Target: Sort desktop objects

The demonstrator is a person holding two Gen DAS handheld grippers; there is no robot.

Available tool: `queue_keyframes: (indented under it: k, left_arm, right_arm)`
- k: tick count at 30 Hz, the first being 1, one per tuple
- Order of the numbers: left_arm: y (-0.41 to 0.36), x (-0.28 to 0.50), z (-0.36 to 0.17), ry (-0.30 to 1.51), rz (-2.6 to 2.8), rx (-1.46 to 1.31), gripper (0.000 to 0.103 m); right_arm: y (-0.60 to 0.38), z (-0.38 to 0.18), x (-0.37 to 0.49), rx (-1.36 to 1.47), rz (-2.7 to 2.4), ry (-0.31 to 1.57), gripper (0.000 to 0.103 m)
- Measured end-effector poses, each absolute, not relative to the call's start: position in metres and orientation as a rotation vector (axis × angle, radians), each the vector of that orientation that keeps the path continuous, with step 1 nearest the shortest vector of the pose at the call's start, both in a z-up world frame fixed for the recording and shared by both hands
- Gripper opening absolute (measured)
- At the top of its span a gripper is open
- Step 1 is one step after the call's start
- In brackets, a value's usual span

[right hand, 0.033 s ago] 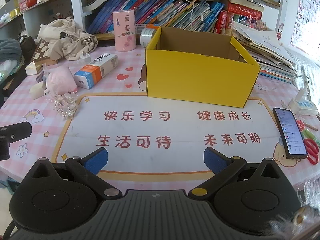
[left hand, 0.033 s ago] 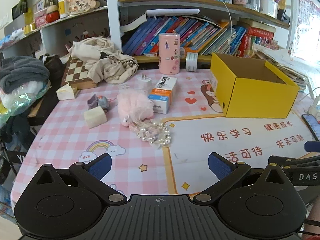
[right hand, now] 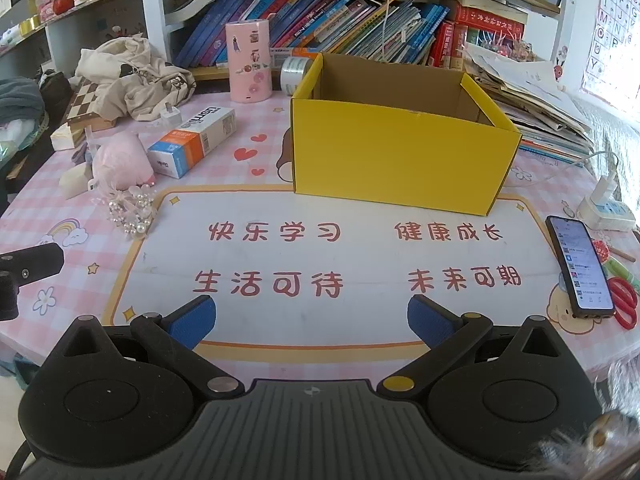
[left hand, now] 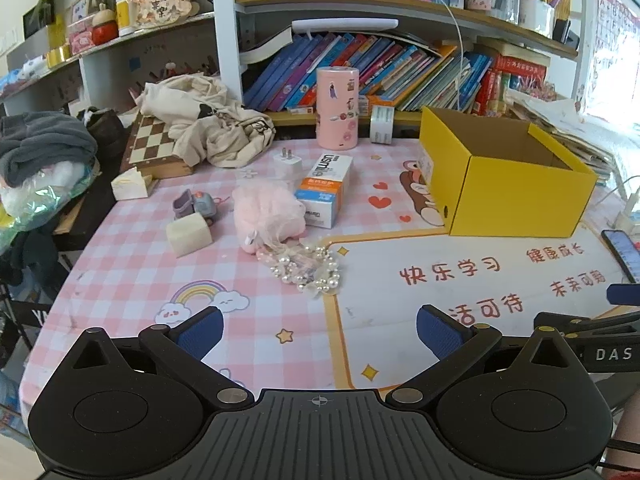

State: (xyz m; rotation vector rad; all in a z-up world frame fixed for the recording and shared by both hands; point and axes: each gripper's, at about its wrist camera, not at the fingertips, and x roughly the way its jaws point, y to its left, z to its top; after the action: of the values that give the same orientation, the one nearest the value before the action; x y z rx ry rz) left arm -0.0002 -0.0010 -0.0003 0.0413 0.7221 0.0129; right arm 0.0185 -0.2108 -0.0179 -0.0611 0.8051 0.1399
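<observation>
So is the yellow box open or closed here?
Open. The yellow box has no lid on; its brown inner walls show from above. Its floor is hidden.

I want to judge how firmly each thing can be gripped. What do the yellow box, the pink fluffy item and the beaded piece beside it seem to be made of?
Yellow box: likely cardboard, matte yellow outside, raw brown inside.
Pink fluffy item: soft plush or fuzzy fabric, by its hazy outline.
Beaded piece: glossy pearl-like beads, probably plastic, on sheer trim.
</observation>
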Motion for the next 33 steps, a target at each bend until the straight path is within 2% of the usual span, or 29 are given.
queue_keyframes:
  k: [33]
  left_arm:
    - [0.008, 0.002, -0.003, 0.736, -0.006, 0.006, 0.103]
  right_arm:
    - [-0.203, -0.022, 0.026, -0.061, 0.13, 0.825, 0.103]
